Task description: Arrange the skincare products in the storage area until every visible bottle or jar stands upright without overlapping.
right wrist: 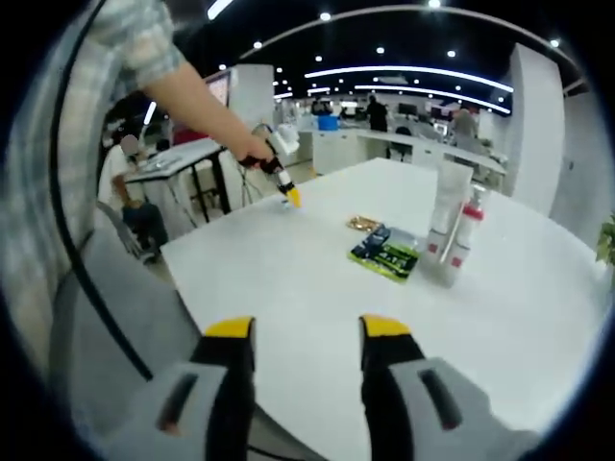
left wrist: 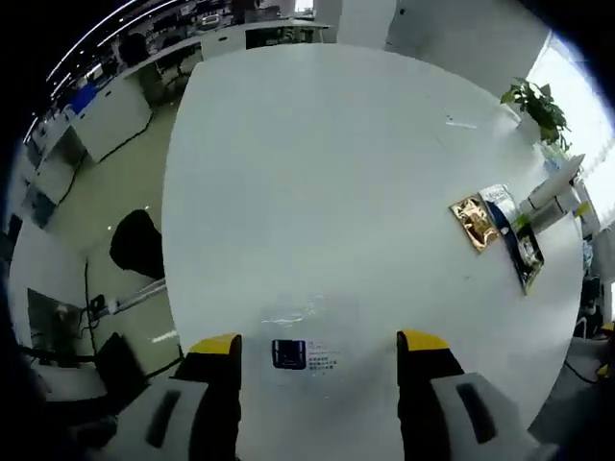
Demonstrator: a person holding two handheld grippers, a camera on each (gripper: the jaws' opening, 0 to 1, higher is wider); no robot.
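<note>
Skincare bottles (right wrist: 454, 230) upright, well beyond open right gripper (right wrist: 306, 331)

The left gripper view is looking steeply down from just above the white table (left wrist: 317, 192). The right gripper view is facing level across it from the near edge. Both are sharing the packets (left wrist: 500, 230) and tubes (right wrist: 452, 226) farther off.

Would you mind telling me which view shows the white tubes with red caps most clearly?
The right gripper view: the white tubes stand upright beside the green packet, seen side-on with their red caps visible. The left gripper view catches them only at the far table edge, small and distorted by the fisheye.
</note>
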